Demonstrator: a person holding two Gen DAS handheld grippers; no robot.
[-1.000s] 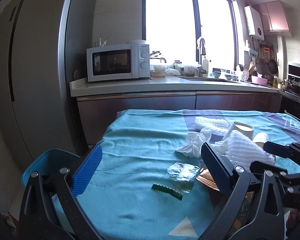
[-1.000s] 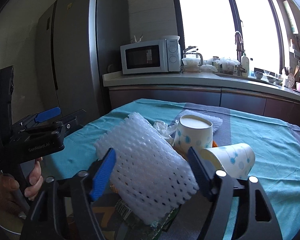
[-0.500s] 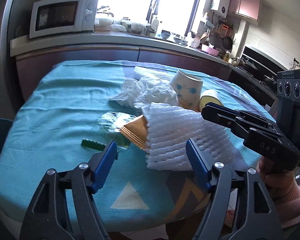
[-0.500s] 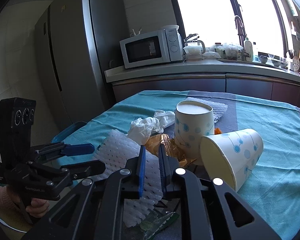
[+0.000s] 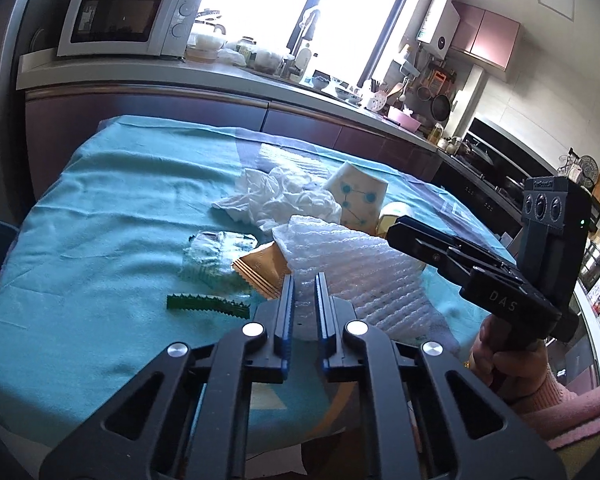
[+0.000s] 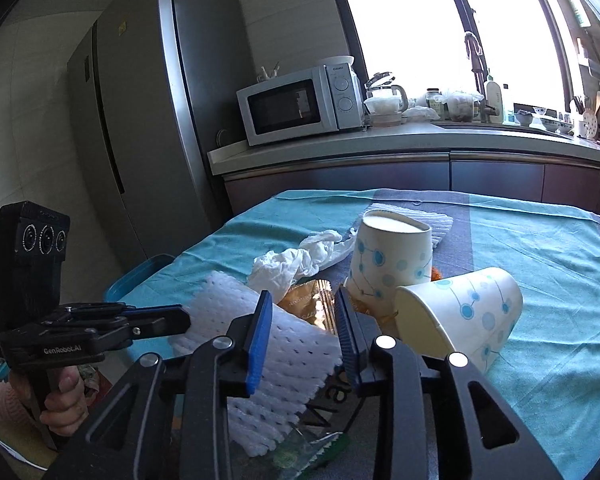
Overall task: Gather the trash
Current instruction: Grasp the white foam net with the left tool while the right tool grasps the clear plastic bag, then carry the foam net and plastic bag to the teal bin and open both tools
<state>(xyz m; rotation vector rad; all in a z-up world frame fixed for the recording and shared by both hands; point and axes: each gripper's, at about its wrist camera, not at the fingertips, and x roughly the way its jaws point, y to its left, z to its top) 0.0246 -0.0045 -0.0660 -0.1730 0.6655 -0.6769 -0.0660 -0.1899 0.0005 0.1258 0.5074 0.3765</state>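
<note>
Though hard to call exactly, looks like an early stage of the clear-up, with every visible piece of litter lying on the teal tablecloth [image 5: 120, 200].

Left gripper [image 5: 303, 280]: pinched down to a thin slit on the near edge of the white foam netting [image 5: 352, 264], so judged to be grasping it. Confirmed from the right wrist view, fingers closed at the netting's left edge. Not lifted clear; most of the netting draped over the heap.

Right gripper [image 6: 302, 300]: fingers parted, poised over the netting's upper edge and the gold wrapper [image 6: 312, 304], clenching nothing.

Left to gather, as far as can be seen:
- crumpled tissue [image 5: 284, 200], touching the netting's far side
- upside-down paper cup [image 6: 392, 256], upright on its rim
- tipped paper cup [image 6: 460, 316], on its side just beside the first, mouth toward the camera
- gold wrapper, partly tucked under the netting
- clear plastic wrapper [image 5: 216, 252], beside the gold one
- green serrated strip [image 5: 206, 304], alone near the table's front edge

Likely destination: blue bin [image 6: 140, 280], low beside the table's left corner. Contents hidden, so cannot tell whether anything has gone in.

Probably one item in hand, about six to follow.
</note>
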